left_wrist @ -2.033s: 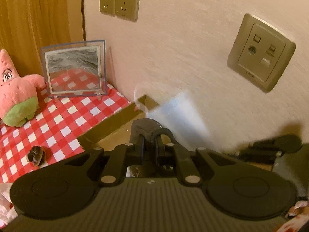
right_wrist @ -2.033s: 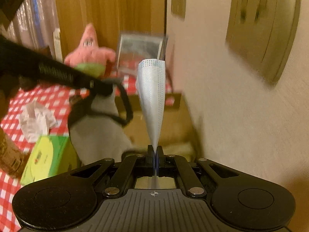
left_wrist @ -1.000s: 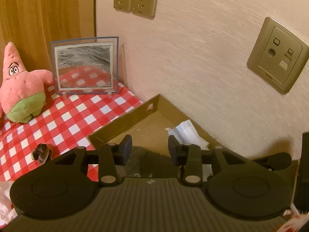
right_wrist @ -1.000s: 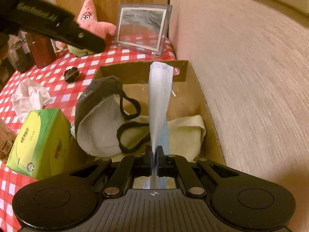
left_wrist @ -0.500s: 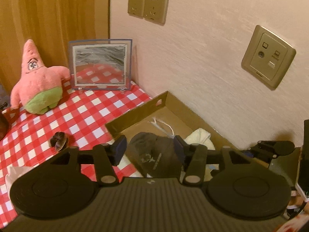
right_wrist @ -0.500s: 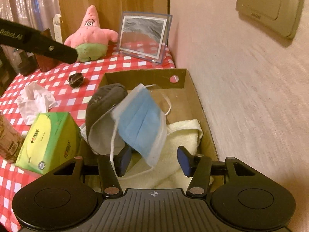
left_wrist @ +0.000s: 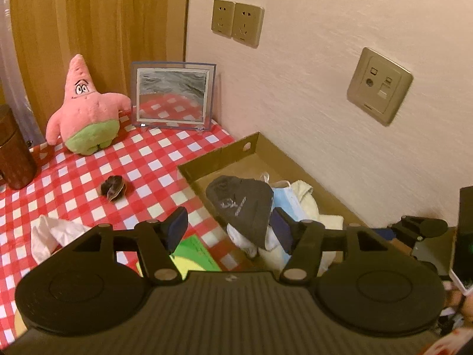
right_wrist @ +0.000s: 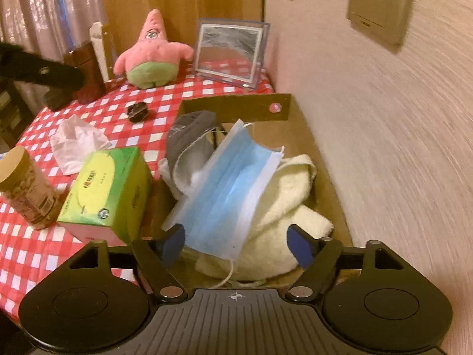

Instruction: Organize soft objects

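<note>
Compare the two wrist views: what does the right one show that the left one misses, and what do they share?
Only the right wrist view shows the jar beside the whole green tissue box and the open right gripper. Only the left shows the twin wall sockets and the open left gripper. Both show the cardboard box holding the blue mask, dark mask and cream towel, plus the pink starfish plush.

The left gripper [left_wrist: 230, 227] hangs level with its jaws spread wide and nothing between them. The right gripper [right_wrist: 236, 241] also has its jaws wide apart and empty. The left gripper's dark body shows at the right view's left edge.
</note>
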Available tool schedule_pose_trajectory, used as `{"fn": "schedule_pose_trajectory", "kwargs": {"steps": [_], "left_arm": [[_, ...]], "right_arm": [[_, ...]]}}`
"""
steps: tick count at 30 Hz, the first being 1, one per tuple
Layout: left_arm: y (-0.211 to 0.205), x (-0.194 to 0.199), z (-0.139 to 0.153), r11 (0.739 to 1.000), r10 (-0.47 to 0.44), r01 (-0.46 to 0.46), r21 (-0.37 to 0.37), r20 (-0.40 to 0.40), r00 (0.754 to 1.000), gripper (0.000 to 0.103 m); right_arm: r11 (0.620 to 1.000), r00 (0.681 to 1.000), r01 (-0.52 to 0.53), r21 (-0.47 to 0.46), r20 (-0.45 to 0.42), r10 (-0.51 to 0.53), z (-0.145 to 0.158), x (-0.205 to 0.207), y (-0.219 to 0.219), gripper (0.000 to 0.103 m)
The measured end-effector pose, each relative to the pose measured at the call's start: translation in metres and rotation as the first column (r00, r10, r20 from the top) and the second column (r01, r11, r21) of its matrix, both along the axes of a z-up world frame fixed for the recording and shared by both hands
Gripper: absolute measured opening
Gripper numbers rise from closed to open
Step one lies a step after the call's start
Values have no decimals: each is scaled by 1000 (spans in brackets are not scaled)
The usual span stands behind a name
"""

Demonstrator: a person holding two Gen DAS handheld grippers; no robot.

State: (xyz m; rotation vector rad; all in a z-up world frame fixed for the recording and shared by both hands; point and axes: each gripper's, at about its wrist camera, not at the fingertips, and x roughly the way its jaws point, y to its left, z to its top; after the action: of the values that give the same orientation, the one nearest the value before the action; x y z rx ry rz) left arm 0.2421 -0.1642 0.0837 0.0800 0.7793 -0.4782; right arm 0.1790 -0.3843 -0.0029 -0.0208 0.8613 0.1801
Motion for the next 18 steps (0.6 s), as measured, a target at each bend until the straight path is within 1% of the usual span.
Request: {"fn": "schedule_pose_trajectory", "kwargs": {"steps": [2,10,14,18], "left_arm": [[4,-8,1,1000,3,-3,-9,0,1000,60],[23,-30,-2,999,41,-41,-19,3,999,63],[35,-43,-5,997,68,-68,-29,9,998,64],[49,-58,-10,993,105,-105,-50,-4,995,64]], "right_arm": [[1000,1000,16,-12,-2,-16,-4,-4,-1,78],[1000,1000,8,-4,-23,-8,-12,-21,-2,78],[1000,1000,-5,1,-15,5,-8,-35,6,78],[1000,1000,-11,29,6,11,-2,-50,16,78]]}}
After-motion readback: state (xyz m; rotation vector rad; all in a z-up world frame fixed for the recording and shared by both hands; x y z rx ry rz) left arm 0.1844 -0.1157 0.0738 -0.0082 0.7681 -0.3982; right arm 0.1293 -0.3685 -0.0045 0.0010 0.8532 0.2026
